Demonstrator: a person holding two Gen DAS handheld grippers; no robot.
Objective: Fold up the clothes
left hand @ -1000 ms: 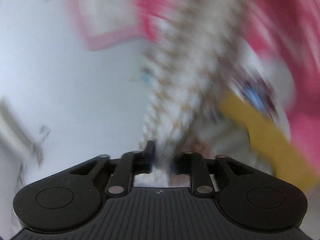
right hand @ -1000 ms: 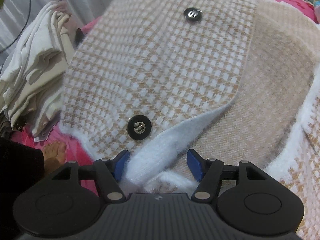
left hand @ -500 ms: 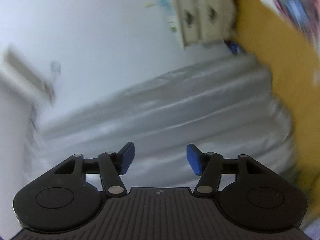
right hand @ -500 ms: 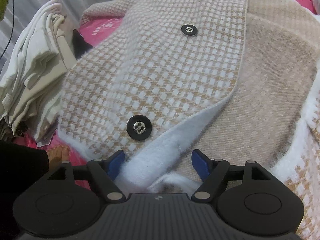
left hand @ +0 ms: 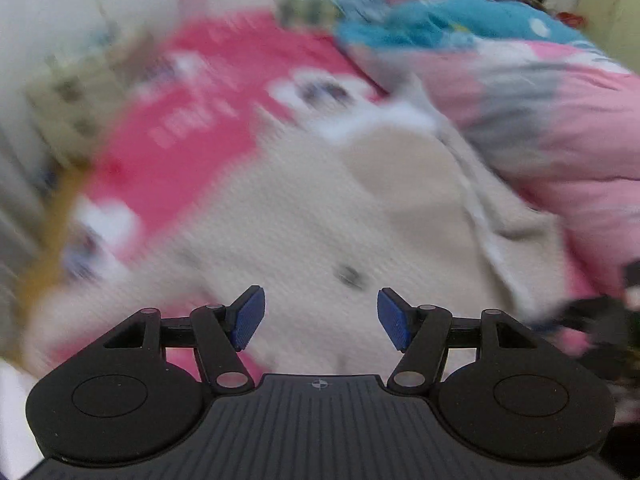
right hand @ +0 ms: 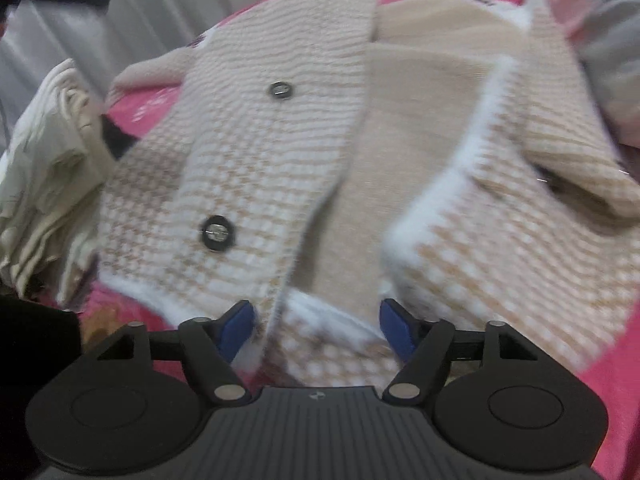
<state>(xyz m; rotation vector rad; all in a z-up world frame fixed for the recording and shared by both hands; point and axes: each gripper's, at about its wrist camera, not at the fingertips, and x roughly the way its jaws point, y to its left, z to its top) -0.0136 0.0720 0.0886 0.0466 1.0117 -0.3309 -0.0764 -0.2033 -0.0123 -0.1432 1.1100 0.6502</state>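
A bedroom in a home. A bed [right hand: 600,372] with a bright pink printed sheet fills both views, with a pink quilt [left hand: 560,128] and blue bedding [left hand: 460,20] heaped along one side. A knitted cardigan [right hand: 280,160] lies spread on it, a pile of cream clothes [right hand: 44,184] beside it, and grey curtains [right hand: 132,4] hang behind.

Pink bedsheet [left hand: 180,152], blue bedding [left hand: 460,20], grey curtain [right hand: 132,4].
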